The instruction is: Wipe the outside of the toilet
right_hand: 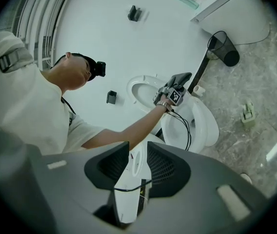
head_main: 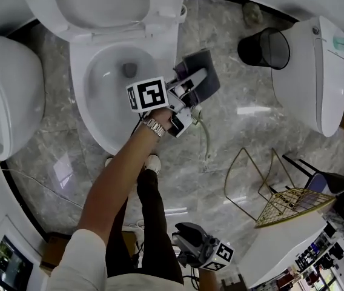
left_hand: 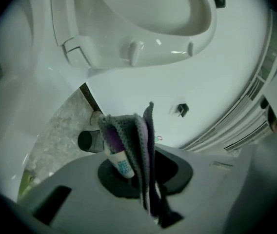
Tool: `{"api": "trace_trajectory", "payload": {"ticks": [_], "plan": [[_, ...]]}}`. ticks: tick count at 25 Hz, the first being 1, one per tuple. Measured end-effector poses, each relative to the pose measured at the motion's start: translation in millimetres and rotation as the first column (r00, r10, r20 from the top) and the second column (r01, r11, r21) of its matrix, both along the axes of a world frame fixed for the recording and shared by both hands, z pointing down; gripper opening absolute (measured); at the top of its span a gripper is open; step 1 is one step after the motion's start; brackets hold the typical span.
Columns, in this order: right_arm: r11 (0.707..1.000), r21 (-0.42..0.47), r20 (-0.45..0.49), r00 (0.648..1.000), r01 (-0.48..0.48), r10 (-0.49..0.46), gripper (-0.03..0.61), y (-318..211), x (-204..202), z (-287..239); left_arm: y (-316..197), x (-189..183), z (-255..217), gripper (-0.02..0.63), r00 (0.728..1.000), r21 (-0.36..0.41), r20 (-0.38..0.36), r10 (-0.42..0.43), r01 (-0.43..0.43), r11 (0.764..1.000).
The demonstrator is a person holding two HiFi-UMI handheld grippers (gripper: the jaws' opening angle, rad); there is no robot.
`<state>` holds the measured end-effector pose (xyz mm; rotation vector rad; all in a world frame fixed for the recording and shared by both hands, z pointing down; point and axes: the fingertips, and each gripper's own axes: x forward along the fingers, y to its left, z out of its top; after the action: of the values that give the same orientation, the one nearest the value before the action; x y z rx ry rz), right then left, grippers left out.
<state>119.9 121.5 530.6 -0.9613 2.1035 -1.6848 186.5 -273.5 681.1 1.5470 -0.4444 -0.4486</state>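
Progress looks slight so far. The cloth point(head_main: 203, 65) hangs clear of the toilet point(head_main: 82, 102), just beside the bowl's right rim near the seat hinge. It touches no porcelain, and no surface shows a wiped patch. By my reading the whole outer shell is left to do: sides, front and base.

Pinched on a fold of the cloth, the left gripper point(head_main: 190, 88) lets the rest droop from its jaws. Well off the bowl's front, by the person's legs, the right gripper point(head_main: 184, 232) has its jaws partly spread and grips nothing. A white shape shows through the gap; I cannot tell what it is.

With its lid raised, the toilet has its long axis running from lid to bowl front. The front points toward the person's feet.
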Motion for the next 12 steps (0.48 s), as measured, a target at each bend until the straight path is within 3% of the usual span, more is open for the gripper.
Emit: {"api": "trace_trajectory", "payload": {"ticks": [3, 8, 12], "plan": [[0.999, 0.042, 0.002, 1.000, -0.002, 0.002, 0.110, -14.2, -0.9, -11.8, 37.5, -35.3, -43.3, 0.035, 0.995, -0.046, -0.089, -0.040, 0.036, 0.998], [0.993, 0.115, -0.028, 1.000, 0.003, 0.000, 0.102, -38.5, -4.5, -37.6, 90.5, -99.1, -125.6, 0.035, 0.989, 0.073, -0.138, -0.051, 0.062, 0.995], [0.978, 0.209, -0.037, 0.999, 0.007, 0.001, 0.076, -71.1, -6.6, -76.9, 140.9, -146.8, -191.8, 0.035, 0.987, 0.090, -0.148, -0.057, 0.071, 0.993]]}}
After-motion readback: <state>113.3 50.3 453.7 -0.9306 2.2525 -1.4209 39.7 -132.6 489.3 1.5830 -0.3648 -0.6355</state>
